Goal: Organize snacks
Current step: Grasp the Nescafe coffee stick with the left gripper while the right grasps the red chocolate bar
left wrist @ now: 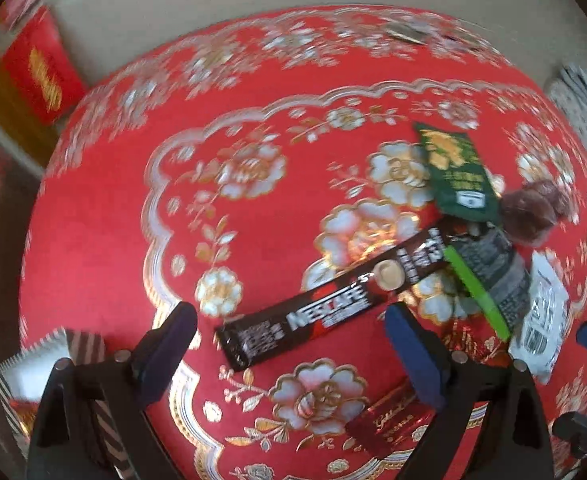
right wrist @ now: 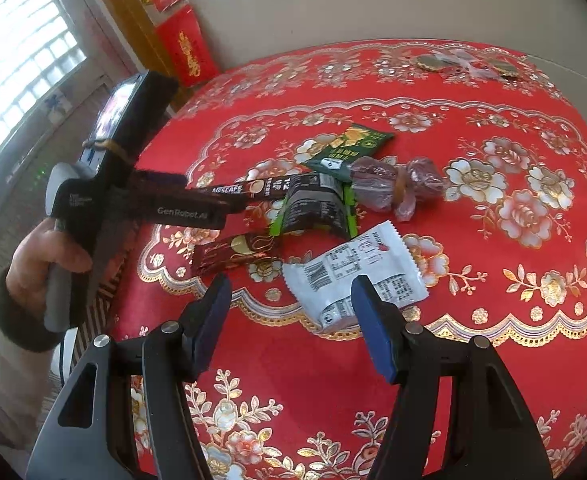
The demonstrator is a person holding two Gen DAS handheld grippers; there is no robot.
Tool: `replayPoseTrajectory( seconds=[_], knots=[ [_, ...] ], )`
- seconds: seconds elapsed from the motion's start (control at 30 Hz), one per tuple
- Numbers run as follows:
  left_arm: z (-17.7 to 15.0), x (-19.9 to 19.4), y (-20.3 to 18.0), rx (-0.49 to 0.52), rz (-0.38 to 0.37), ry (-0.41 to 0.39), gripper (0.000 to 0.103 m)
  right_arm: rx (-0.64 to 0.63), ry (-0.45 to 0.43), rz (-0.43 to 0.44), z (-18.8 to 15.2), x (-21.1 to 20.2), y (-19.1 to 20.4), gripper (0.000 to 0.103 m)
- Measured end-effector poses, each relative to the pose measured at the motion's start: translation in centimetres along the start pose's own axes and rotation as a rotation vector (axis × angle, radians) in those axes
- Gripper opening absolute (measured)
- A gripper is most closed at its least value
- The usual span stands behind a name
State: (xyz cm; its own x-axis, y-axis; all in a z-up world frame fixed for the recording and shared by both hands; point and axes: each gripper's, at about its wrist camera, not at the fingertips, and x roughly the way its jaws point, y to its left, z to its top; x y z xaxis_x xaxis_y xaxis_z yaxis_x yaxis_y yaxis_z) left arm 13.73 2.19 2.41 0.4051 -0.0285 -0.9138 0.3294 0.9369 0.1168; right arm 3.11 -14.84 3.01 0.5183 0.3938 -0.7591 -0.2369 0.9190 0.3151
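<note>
Snacks lie in a loose cluster on the red floral tablecloth (left wrist: 105, 216). A dark Nescafe stick (left wrist: 333, 300) lies just ahead of my open, empty left gripper (left wrist: 289, 320). Beyond it are a green packet (left wrist: 457, 172), a grey packet with a green edge (left wrist: 489, 272), a clear bag of brown sweets (left wrist: 533, 210), a white packet (left wrist: 541, 316) and a dark red stick (left wrist: 389, 424). My right gripper (right wrist: 291, 292) is open and empty, its tips on either side of the white packet (right wrist: 357, 272). The left gripper body (right wrist: 141, 204) shows over the Nescafe stick (right wrist: 269, 188).
A striped box (left wrist: 53, 372) stands at the table's left edge beside my left finger. Small wrapped items (right wrist: 461, 62) lie at the table's far edge. Red envelopes (right wrist: 187, 50) lean on the wall. A window (right wrist: 17, 68) is at the left.
</note>
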Motion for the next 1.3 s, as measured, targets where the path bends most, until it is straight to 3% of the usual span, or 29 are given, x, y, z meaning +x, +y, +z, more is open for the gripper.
replayPoseTrajectory(
  seconds=[0.07, 0.17, 0.4, 0.5, 0.6, 0.63, 0.8, 0.97, 1.17, 1.3],
  knots=[
    [0.2, -0.2, -0.6, 0.033, 0.019, -0.015, 0.096, -0.001, 0.001, -0.006, 0.0, -0.1, 0.0, 0.063],
    [0.7, -0.2, -1.2, 0.066, -0.033, -0.022, 0.096, 0.01, 0.002, -0.01, 0.0, 0.0, -0.2, 0.063],
    [1.2, 0.8, -1.7, 0.206, -0.065, -0.005, 0.097, 0.015, 0.002, -0.016, -0.1, -0.1, -0.4, 0.063],
    [1.2, 0.8, -1.5, 0.22, -0.098, 0.0, 0.093, 0.015, -0.002, -0.02, 0.1, -0.1, -0.3, 0.063],
    [1.2, 0.4, -1.3, 0.217, -0.186, 0.004, 0.059, 0.015, -0.001, -0.018, 0.2, 0.1, 0.0, 0.063],
    [1.1, 0.2, -1.3, 0.218, -0.178, -0.001, 0.048, 0.014, 0.0, -0.017, 0.3, 0.1, 0.1, 0.063],
    [0.5, -0.2, -0.8, 0.171, -0.166, -0.007, 0.024, -0.006, 0.005, -0.006, 0.5, 0.5, 1.0, 0.063],
    [-1.1, -0.7, 0.8, 0.057, -0.131, 0.006, 0.022, -0.035, 0.03, 0.014, 0.4, 1.1, 2.4, 0.063],
    [-3.7, -1.9, 2.5, -0.046, -0.094, 0.004, 0.021, -0.094, 0.093, 0.112, 0.2, 3.2, 5.7, 0.063],
    [-5.1, -3.2, 3.2, -0.07, -0.086, -0.014, 0.021, -0.278, 0.095, 0.096, 1.3, 4.3, 7.3, 0.063]
  ],
)
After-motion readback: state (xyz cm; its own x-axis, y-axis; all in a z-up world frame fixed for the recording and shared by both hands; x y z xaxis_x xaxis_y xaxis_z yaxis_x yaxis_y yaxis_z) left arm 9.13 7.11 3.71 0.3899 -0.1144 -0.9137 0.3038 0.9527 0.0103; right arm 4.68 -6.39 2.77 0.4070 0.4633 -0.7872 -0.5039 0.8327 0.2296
